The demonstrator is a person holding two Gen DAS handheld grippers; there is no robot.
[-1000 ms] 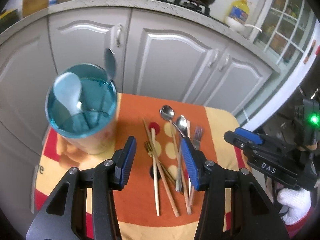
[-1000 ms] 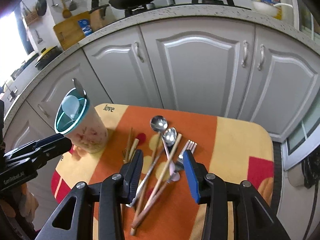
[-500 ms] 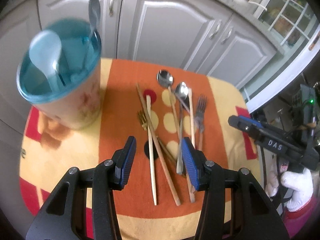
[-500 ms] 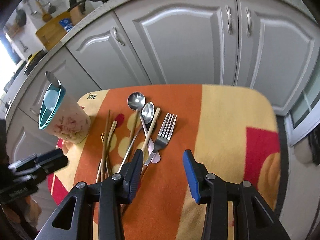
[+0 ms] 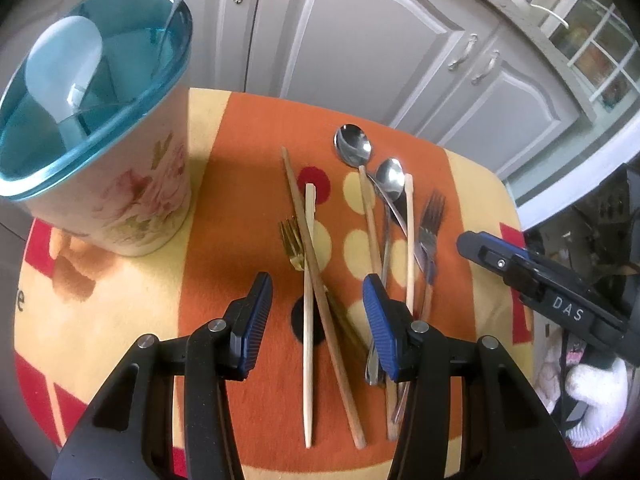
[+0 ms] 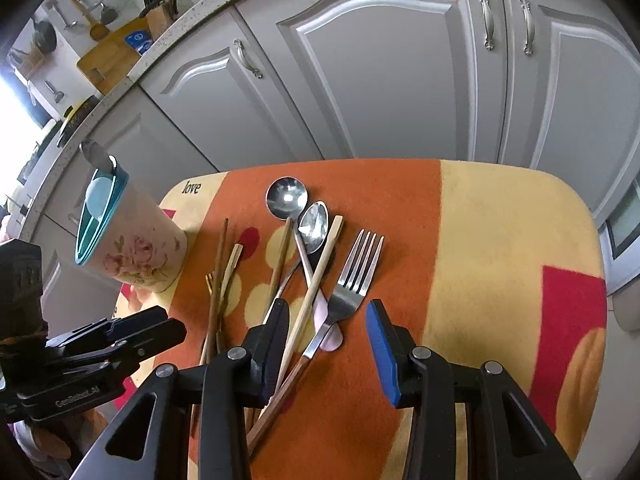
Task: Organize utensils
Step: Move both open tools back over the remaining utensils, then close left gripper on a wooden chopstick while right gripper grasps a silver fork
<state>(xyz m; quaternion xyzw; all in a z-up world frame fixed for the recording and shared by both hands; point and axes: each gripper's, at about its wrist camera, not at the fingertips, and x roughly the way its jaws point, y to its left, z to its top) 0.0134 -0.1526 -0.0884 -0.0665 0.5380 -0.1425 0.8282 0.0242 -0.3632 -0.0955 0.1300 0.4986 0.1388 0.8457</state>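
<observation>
Several utensils lie on an orange and yellow cloth [image 5: 240,240]: two steel spoons [image 5: 352,146] [image 5: 390,178], a steel fork [image 5: 430,224], a gold fork [image 5: 292,240] and several wooden chopsticks [image 5: 308,300]. A floral holder with a teal rim [image 5: 132,184] stands at the left with a pale spoon and a steel spoon in it. My left gripper [image 5: 316,320] is open above the chopsticks. My right gripper [image 6: 328,336] is open above the steel fork [image 6: 356,276]. The holder also shows in the right wrist view [image 6: 132,248].
The cloth covers a small table [image 6: 520,240] in front of grey kitchen cabinets [image 6: 380,80]. The right gripper shows at the right of the left wrist view [image 5: 552,292]. The left gripper shows at the lower left of the right wrist view [image 6: 92,348].
Both grippers have moved down and closer to the utensils. The right gripper has shifted right, from the spoons and chopsticks toward the steel fork. Both stay open.
</observation>
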